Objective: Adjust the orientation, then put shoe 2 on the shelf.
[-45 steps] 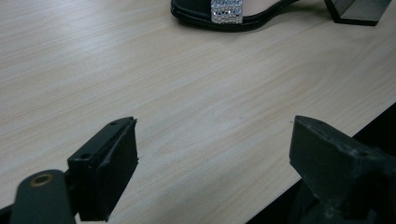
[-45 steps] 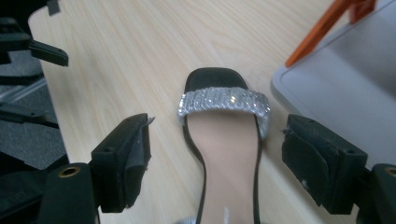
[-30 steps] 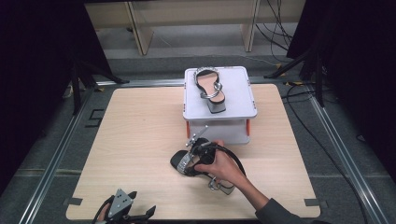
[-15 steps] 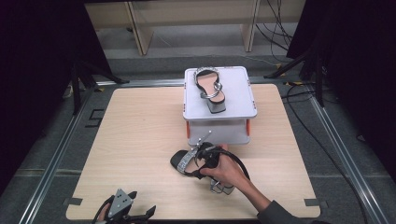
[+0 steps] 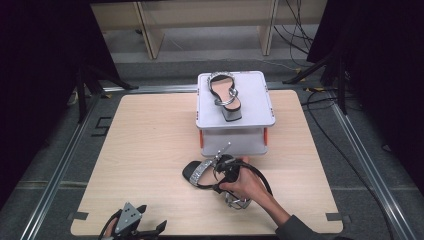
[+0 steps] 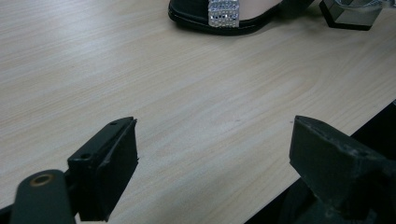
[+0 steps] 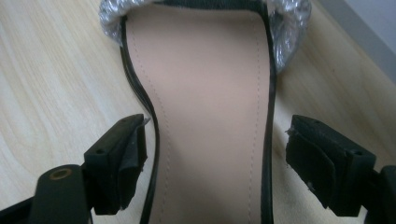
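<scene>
Black sole edges ran between my right gripper's (image 7: pixel 215 163) jaws, which stood apart, one on each side of the sandal (image 5: pixel 212 173) on the table (image 5: pixel 145 150). In the right gripper view the left pad sat just at the sole's rim; whether it touched, I could not tell. The right pad stood a little clear of the other edge. Those jaws had just been opening a touch wider, with the tan insole lying between them, so no clamp was on. Beyond the jaws the sparkly silver toe strap (image 7: pixel 285 28) arched across the front of the shoe.

From the high view my right hand (image 5: pixel 247 186) lay over the sandal's heel end, in front of the white box (image 5: pixel 260 107). The sandal rested flat on the pale wood, toe pointing left, just beside the box. A second sandal (image 5: pixel 225 94) stood on top of that box, well apart from mine.

My left gripper (image 6: pixel 215 163) hovered low at the near edge of the table, jaws wide apart with only bare wood between them. In the left gripper view the sandal's jewelled strap showed far ahead.
</scene>
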Demonstrator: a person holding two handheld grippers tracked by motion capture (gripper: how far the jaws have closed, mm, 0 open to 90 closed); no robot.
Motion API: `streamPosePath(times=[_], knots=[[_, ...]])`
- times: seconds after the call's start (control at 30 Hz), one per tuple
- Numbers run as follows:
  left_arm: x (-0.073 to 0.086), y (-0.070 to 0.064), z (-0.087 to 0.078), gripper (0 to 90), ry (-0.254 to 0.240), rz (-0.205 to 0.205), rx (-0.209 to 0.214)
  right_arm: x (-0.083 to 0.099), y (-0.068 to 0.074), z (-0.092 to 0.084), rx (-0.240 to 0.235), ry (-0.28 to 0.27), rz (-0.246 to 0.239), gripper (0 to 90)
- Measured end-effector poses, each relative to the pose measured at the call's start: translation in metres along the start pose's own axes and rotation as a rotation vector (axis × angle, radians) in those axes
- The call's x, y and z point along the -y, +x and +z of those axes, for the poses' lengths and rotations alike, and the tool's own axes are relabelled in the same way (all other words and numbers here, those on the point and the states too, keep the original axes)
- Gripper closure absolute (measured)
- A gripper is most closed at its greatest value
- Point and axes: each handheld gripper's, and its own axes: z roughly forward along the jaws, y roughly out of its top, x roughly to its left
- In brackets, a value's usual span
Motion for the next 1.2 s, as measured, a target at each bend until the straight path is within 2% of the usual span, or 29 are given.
streamPosePath(times=[0.03,0.07,0.1,0.13,0.2,0.37,0.4,0.5,0.57,0.6,0.77,0.83,0.87,0.97,1.0,1.1,1.13,1.17,1.2], knots=[[0.0,0.0,0.0,15.0,0.0,0.0,0.0,0.003,0.0,0.001,-0.007,0.005,0.001,21.4],[0.0,0.0,0.0,14.9,0.0,0.0,0.002,0.004,-0.001,0.002,0.006,-0.001,-0.027,22.3],[0.0,0.0,0.0,15.0,0.0,0.0,0.002,0.004,-0.001,0.002,0.006,-0.001,-0.027,22.3],[0.0,0.0,0.0,15.0,0.0,0.0,0.002,0.006,-0.002,0.003,0.0,0.005,-0.054,28.2],[0.0,-0.001,0.0,15.0,-0.001,0.0,0.003,0.008,0.0,0.003,0.011,0.016,-0.047,29.1],[0.0,-0.001,0.0,15.0,-0.003,-0.001,0.003,0.009,0.005,0.002,0.017,0.015,-0.08,36.0],[0.0,0.002,-0.001,15.0,0.016,0.025,-0.014,0.01,0.006,0.002,0.027,0.015,-0.103,36.5],[0.0,0.002,-0.001,15.0,0.017,0.024,-0.015,0.01,0.006,0.002,0.028,0.017,-0.091,37.0],[0.0,0.002,-0.001,15.0,0.017,0.028,-0.016,0.011,0.006,0.002,0.036,0.014,-0.106,37.3],[-0.001,0.0,-0.001,15.0,-0.008,0.004,0.003,0.011,0.006,0.001,0.036,0.016,-0.104,37.5],[0.0,0.001,-0.001,15.0,0.009,0.024,-0.005,0.011,0.009,0.002,0.046,0.02,-0.089,39.3],[0.0,0.0,-0.001,14.9,-0.008,0.009,0.0,0.011,0.007,0.001,0.038,0.016,-0.084,39.7],[0.0,0.001,-0.001,15.0,0.009,0.021,-0.006,0.011,0.006,0.001,0.033,0.008,-0.095,39.9],[0.0,0.002,-0.001,15.0,0.018,0.029,-0.01,0.011,0.005,0.001,0.033,0.002,-0.117,40.5],[0.0,0.0,-0.001,15.0,-0.008,0.006,0.002,0.012,0.007,0.0,0.03,0.006,-0.106,40.9],[0.0,0.0,-0.001,15.0,0.002,0.007,0.0,0.011,0.008,-0.001,0.029,-0.01,-0.13,42.1],[0.0,0.001,-0.001,15.0,0.016,0.025,-0.015,0.009,0.008,-0.005,0.025,-0.021,-0.135,42.2],[0.0,0.001,-0.001,15.0,0.016,0.025,-0.015,0.009,0.008,-0.005,0.025,-0.021,-0.135,42.2],[0.0,0.0,0.0,15.0,-0.001,0.007,-0.003,0.008,0.009,-0.011,0.028,-0.036,-0.121,42.3]])
